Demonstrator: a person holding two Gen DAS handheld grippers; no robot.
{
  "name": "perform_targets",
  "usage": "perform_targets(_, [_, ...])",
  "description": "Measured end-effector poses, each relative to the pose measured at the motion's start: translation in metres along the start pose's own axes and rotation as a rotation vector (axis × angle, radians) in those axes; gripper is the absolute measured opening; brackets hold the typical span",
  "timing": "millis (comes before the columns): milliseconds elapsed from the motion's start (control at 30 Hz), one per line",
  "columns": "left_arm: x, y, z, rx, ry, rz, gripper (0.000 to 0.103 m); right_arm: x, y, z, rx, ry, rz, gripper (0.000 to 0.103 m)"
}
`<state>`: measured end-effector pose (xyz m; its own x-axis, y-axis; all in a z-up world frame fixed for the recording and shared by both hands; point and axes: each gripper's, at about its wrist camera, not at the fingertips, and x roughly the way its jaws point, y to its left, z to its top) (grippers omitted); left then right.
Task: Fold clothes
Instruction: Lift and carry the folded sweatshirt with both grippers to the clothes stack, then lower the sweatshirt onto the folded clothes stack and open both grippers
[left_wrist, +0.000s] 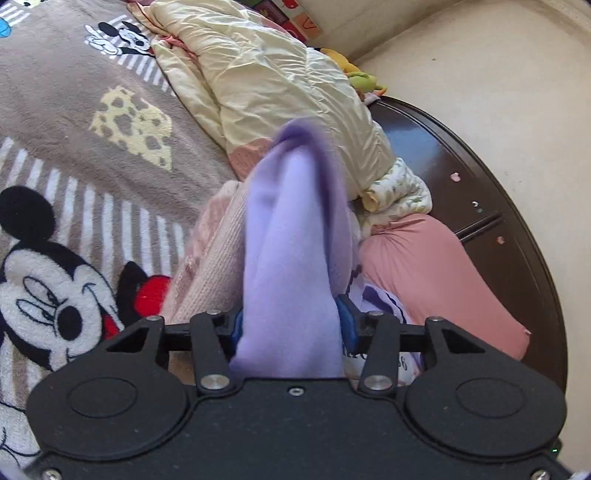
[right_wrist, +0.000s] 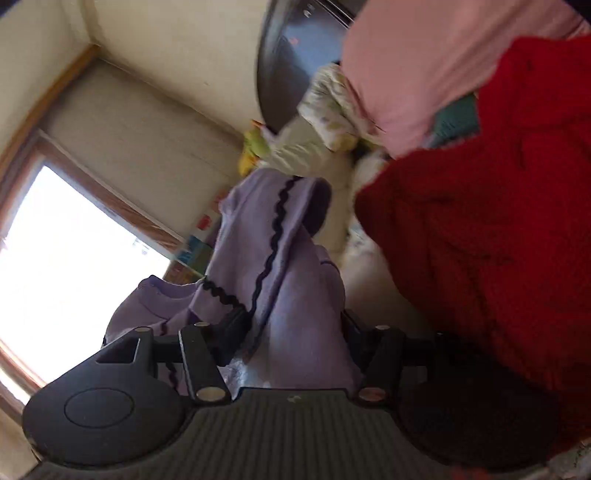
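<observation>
Left wrist view: left gripper (left_wrist: 291, 325) is pinching a bunched fold of the lilac garment (left_wrist: 291, 258), which is hanging above the bed (left_wrist: 66, 110).
Right wrist view: right gripper (right_wrist: 291, 332) is clamping the garment's trimmed edge (right_wrist: 273, 243).
Handling: probably light, soft and limp; seams are looking like the safest hold.

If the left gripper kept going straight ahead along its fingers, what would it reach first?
Probably the cream quilt heaped on the bed, though depth is unclear; the left gripper is clamped on the purple garment, which hides the line ahead.

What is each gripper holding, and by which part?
Both hold the purple garment: left gripper on a bunched fold, right gripper near the black wavy trim.
</observation>
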<state>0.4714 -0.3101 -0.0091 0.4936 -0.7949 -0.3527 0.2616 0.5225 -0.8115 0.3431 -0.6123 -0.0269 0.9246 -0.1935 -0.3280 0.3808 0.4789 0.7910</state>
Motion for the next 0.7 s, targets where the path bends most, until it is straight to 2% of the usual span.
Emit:
perform_targets(33, [-0.004,0.007,0.000,-0.023,-0.011,-0.008,0.050,0.006,0.001,-0.005,-0.039,-0.004,-0.009,0.052])
perform_targets(100, [-0.022,0.013,0.005,-0.061,-0.044,-0.046,0.051,0.008,0.009,-0.012,-0.095,-0.037,0.031,0.053])
perform_targets(167, [-0.044,0.011,0.006,-0.026,-0.086,-0.036,0.054,0.008,0.009,-0.010,-0.091,-0.060,0.057,0.056])
perform_targets(267, [-0.067,0.011,-0.004,0.003,-0.084,-0.061,0.059,-0.004,0.008,-0.007,-0.117,-0.104,0.087,0.056])
perform_targets(367, [-0.077,0.018,-0.022,-0.023,-0.068,-0.080,0.062,-0.050,0.022,-0.008,-0.280,-0.252,0.096,0.059])
perform_targets(433, [-0.072,0.022,-0.030,-0.069,-0.051,-0.083,0.064,-0.068,0.028,-0.012,-0.398,-0.336,0.150,0.059])
perform_targets(467, [-0.064,0.021,-0.031,-0.085,-0.041,-0.083,0.064,-0.068,0.033,-0.012,-0.454,-0.339,0.174,0.059])
perform_targets(533, [-0.050,0.014,-0.032,-0.098,-0.029,-0.083,0.062,-0.054,0.042,-0.013,-0.545,-0.288,0.211,0.059])
perform_targets(567, [-0.046,0.007,-0.032,-0.087,-0.031,-0.069,0.054,-0.045,0.046,-0.013,-0.586,-0.253,0.229,0.057])
perform_targets(600, [-0.043,-0.003,-0.030,-0.051,-0.034,-0.042,0.042,-0.031,0.044,-0.013,-0.611,-0.186,0.186,0.057])
perform_targets(633, [-0.041,-0.015,-0.028,0.002,-0.036,-0.015,0.038,-0.017,0.041,-0.014,-0.636,-0.120,0.143,0.057])
perform_targets(667, [-0.042,-0.032,-0.028,0.099,-0.051,-0.020,0.036,-0.003,0.039,-0.014,-0.660,-0.053,0.100,0.057])
perform_targets(700, [-0.045,-0.051,-0.030,0.235,-0.080,-0.051,0.034,-0.009,0.032,-0.016,-0.655,-0.077,0.109,0.057])
